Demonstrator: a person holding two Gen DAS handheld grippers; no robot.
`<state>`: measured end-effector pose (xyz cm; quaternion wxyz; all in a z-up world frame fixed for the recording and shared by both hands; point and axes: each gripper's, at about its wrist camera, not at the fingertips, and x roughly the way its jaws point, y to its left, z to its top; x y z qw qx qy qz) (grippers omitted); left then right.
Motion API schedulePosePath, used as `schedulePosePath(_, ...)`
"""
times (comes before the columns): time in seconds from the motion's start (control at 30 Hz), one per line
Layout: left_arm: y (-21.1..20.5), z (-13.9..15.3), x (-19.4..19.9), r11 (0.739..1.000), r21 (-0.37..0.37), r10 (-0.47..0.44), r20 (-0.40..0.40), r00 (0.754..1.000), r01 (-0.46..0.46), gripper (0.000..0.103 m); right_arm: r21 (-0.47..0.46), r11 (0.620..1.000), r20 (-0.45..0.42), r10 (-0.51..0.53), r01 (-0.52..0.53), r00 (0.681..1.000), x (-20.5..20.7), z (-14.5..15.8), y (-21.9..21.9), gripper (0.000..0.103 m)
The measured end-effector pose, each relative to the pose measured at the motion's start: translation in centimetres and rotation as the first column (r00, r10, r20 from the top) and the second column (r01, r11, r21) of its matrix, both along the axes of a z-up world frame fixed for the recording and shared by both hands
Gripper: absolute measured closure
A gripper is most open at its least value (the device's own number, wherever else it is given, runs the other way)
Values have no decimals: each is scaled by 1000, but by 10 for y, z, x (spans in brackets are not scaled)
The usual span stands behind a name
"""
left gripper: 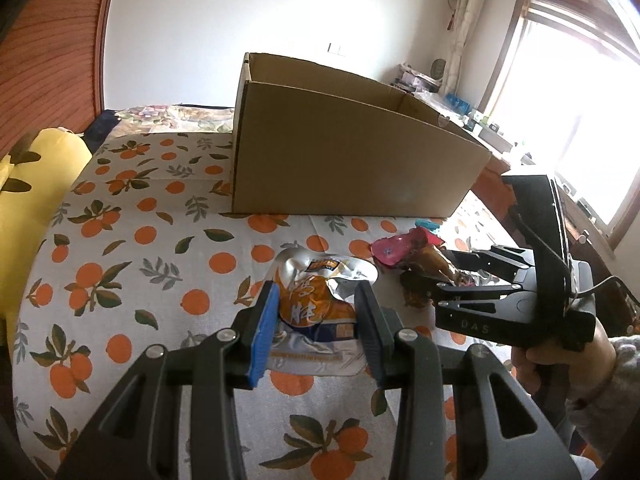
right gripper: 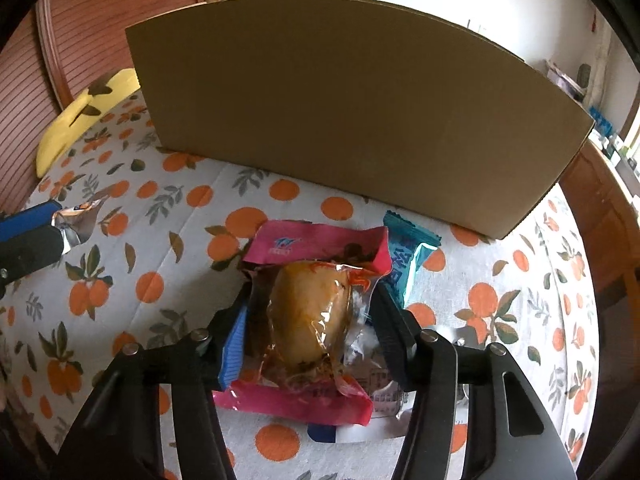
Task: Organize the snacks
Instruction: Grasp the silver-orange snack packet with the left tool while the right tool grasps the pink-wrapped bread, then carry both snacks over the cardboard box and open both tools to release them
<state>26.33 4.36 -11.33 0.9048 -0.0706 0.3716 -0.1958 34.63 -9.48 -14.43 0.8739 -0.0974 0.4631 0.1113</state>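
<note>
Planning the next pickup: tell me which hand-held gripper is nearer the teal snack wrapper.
Right. The right hand-held gripper straddles the pink-edged clear snack pack, which lies against the teal snack wrapper. The left hand-held gripper is farther left, around the silver-and-orange foil packet.

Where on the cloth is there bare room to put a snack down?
Free: the cloth left of the silver packet, from the box toward the yellow pillow. Crowded: below the box's right end, where the pink packet and teal packet overlap.
</note>
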Motion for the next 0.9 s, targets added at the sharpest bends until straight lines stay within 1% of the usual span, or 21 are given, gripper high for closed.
schedulePosePath(0.03, 0, 1, 0, 1000, 1, -1, -1, 1000, 1, 65, 5, 1000, -5, 5, -5, 1000, 0, 1, 0, 59)
schedulePosePath(0.07, -1, 2, -1, 1000, 2, -1, -1, 1000, 1, 65, 5, 1000, -9, 7, -7, 1000, -1, 1, 0, 63)
schedulePosePath(0.13, -1, 3, -2, 1000, 5, -3, 2, 1000, 3, 65, 11, 1000, -11, 20, -20, 1000, -2, 2, 2, 64)
schedulePosePath(0.2, -2, 7, -4, 1000, 6, -4, 7, 1000, 4, 65, 32, 999, -12, 32, -31, 999, -7, 3, 1, 65)
schedulePosePath(0.23, -3, 9, -6, 1000, 8, -6, 10, 1000, 6, 65, 39, 999, -2, 22, -22, 1000, -10, 5, -2, 65)
schedulePosePath(0.37, -11, 19, -9, 1000, 23, -11, 29, 1000, 11, 65, 104, 994, 22, 11, -13, 1000, -20, 22, -13, 64)
schedulePosePath(0.57, -22, 43, -6, 999, 35, -29, 74, 997, 26, 65, 196, 980, 74, 12, -26, 997, -29, 64, -33, 64)
schedulePosePath(0.7, -30, 62, 0, 999, 33, -46, 102, 994, 43, 65, 224, 974, 117, 17, -43, 993, -35, 96, -47, 64)
schedulePosePath(0.8, -37, 76, 6, 998, 39, -59, 130, 990, 54, 65, 247, 968, 140, 19, -53, 990, -40, 115, -57, 64)
schedulePosePath(0.9, -43, 87, 12, 997, 40, -67, 149, 986, 62, 65, 247, 967, 163, 18, -58, 986, -41, 129, -63, 64)
